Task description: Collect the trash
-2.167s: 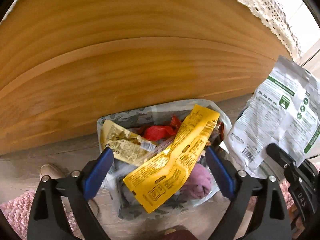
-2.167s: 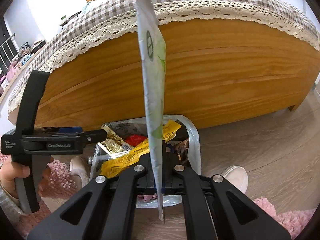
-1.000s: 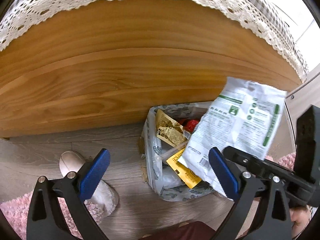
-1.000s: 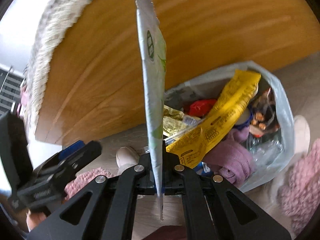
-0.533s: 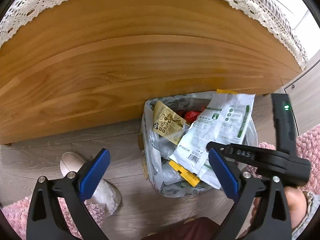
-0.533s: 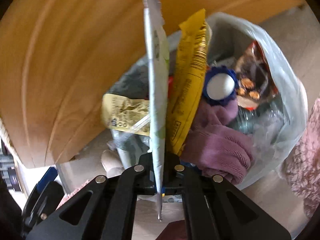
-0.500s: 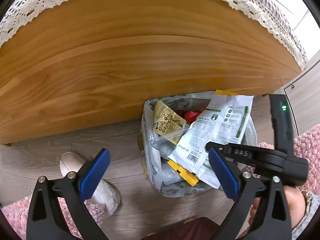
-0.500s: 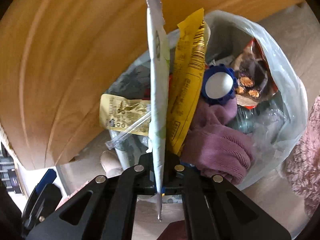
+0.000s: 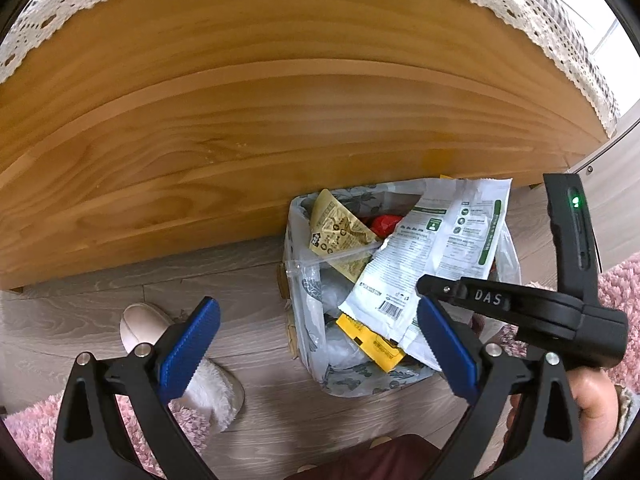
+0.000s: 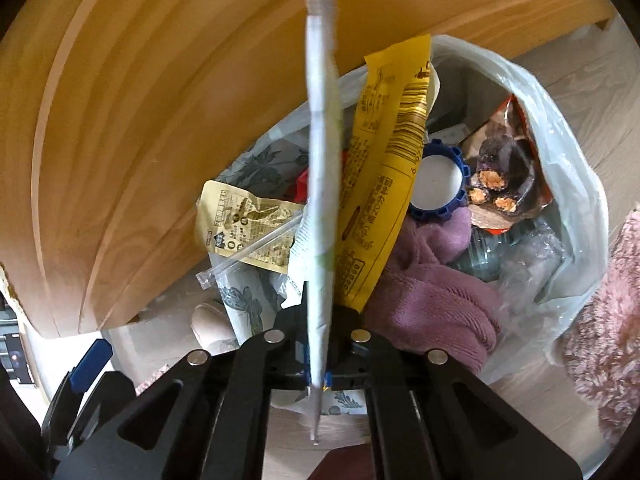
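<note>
A wooden bed frame [image 9: 248,120] with a lace-edged cover [image 9: 520,12] fills the background above a grey plank floor [image 9: 100,304]. At the left, a pale slipper [image 9: 176,356] lies partly on a pink rug [image 9: 28,432]. The left gripper [image 9: 316,352] hovers over the floor with its blue-padded jaws spread wide and nothing between them. Further right, a patterned trash bag [image 9: 304,280] stands against the frame, holding a beige sachet [image 9: 340,232], a yellow wrapper [image 10: 384,184], a blue-rimmed cap [image 10: 438,180], a purple cloth [image 10: 432,292] and a snack packet [image 10: 504,176]. The white-and-green pouch [image 9: 436,256] sits over the bag's mouth, on the other trash. The right gripper [image 10: 318,364] has just begun to part its jaws, and the pouch's bottom edge is between them; whether the pads press it I cannot tell. A hand [image 9: 592,400] holds that gripper at the far right.
</note>
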{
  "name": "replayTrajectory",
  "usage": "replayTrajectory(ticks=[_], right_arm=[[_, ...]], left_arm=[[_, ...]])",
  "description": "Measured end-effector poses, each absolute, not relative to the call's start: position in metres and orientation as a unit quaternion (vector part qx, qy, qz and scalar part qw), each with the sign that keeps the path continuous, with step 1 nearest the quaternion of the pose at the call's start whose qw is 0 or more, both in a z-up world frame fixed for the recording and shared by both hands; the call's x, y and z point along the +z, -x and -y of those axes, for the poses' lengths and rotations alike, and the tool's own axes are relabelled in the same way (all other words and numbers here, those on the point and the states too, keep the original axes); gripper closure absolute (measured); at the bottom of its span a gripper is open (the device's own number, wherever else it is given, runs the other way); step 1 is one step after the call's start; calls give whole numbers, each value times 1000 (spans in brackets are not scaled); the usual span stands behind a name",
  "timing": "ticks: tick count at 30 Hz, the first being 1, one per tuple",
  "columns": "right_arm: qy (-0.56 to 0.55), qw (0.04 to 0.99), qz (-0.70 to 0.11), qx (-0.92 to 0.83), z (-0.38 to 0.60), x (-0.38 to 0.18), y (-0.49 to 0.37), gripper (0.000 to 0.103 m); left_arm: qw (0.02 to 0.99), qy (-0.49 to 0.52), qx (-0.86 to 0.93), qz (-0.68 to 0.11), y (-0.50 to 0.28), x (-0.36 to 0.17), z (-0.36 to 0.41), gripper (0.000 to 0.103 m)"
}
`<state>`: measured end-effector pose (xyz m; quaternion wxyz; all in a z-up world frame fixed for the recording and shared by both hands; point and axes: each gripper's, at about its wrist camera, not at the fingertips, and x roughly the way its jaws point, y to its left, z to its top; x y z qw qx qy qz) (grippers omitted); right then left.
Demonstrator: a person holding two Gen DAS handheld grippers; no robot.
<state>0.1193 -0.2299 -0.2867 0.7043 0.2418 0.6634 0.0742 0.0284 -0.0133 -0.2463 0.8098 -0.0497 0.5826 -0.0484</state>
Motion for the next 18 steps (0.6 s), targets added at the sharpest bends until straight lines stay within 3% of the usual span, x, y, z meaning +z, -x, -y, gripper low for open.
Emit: replayTrajectory(ticks=[4,8,10,14,18], right_arm=[[-253,699,-665,73,234,-282,-119,71],[-251,711,-652,80,237,-269,-117,63],[-254,714,-648,79,240,-263,-114,50],[-266,718,-637,85,250,-253,-107,49],[-270,731,-622,82,260,-243,-103,35]], left_arm=[[809,50,-49,-583,-29,-247,12,7],[810,52,-51,-581,-28,-246,12,7],[811,53,-52,-581,-27,-245,13,7],[812,51,-52,-579,-25,-243,15,7],[812,51,-52,-578,-24,-243,16,7]])
